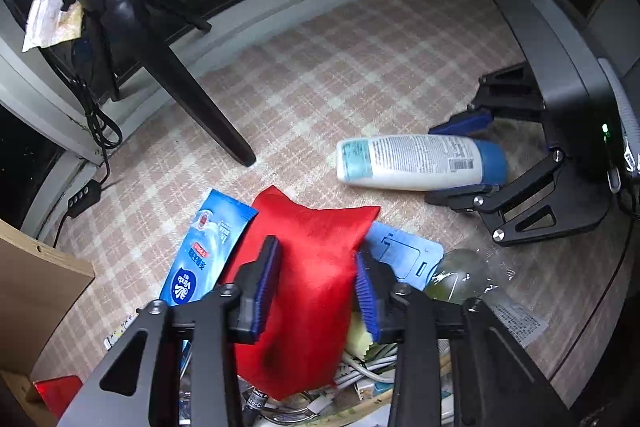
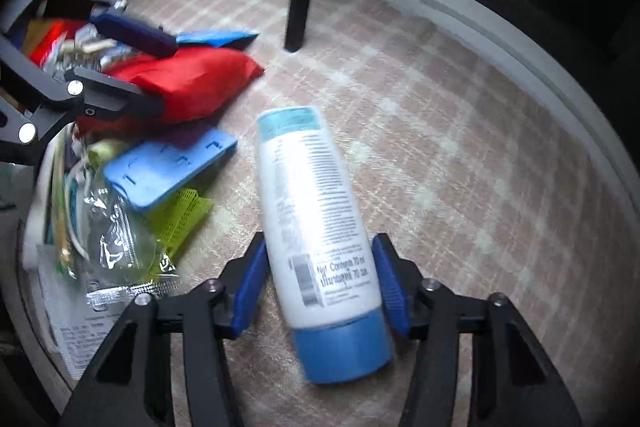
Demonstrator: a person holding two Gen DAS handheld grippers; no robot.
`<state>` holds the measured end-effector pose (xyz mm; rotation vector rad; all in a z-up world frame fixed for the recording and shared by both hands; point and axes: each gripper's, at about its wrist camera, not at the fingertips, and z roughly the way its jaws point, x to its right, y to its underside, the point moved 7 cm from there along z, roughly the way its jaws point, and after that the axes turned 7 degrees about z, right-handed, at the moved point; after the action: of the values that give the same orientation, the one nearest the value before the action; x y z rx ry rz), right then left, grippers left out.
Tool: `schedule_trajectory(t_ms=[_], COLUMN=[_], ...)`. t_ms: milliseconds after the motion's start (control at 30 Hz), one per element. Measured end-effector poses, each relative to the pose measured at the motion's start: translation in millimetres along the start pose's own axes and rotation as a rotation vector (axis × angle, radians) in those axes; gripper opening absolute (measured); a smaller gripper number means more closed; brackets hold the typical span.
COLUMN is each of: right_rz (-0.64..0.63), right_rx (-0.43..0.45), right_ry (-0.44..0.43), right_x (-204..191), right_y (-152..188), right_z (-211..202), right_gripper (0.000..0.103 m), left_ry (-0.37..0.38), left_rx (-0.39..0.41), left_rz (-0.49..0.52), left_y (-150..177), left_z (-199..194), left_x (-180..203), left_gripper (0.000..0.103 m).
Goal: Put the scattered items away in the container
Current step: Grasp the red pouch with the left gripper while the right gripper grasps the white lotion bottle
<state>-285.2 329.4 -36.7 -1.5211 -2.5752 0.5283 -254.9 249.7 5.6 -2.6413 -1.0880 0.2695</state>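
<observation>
Fingers of the left gripper (image 1: 318, 283) are pressed onto the red pouch (image 1: 308, 267) atop the pile; the white bottle (image 2: 316, 223), lying on the checked floor (image 2: 460, 147), is straddled loosely by the right gripper (image 2: 322, 287).

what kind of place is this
Probably a lived-in room at home, on a round table with a pink checked tablecloth. Household clutter lies on it: a white lotion bottle with a blue cap, a red fabric pouch. A dark chair leg stands behind.

The white plastic bottle with a blue cap (image 2: 320, 227) lies on the checked round bench (image 2: 460, 147), right of the red fabric pouch (image 2: 188, 87).
</observation>
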Motion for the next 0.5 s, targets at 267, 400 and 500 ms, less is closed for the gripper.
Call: schedule_trajectory(t_ms=[267, 400, 500], right_rz=[0.16, 0.243, 0.291], right_rx=[0.094, 0.185, 0.242], right_ry=[-0.024, -0.027, -0.025], right_x=[7.7, 10.8, 12.4], right_y=[14.3, 17.4, 18.2], right_z=[-19.4, -46.0, -68.5], right_gripper=[0.049, 0.049, 0.049], left_ry=[-0.011, 0.001, 0.031], left_rx=[0.11, 0.178, 0.227], left_rz=[-0.06, -0.111, -0.146], left_y=[-3.1, -0.2, 1.3], left_z=[-33.2, -55.6, -74.9], left_x=[-13.3, -22.0, -27.1], left_gripper=[0.011, 0.01, 0.009])
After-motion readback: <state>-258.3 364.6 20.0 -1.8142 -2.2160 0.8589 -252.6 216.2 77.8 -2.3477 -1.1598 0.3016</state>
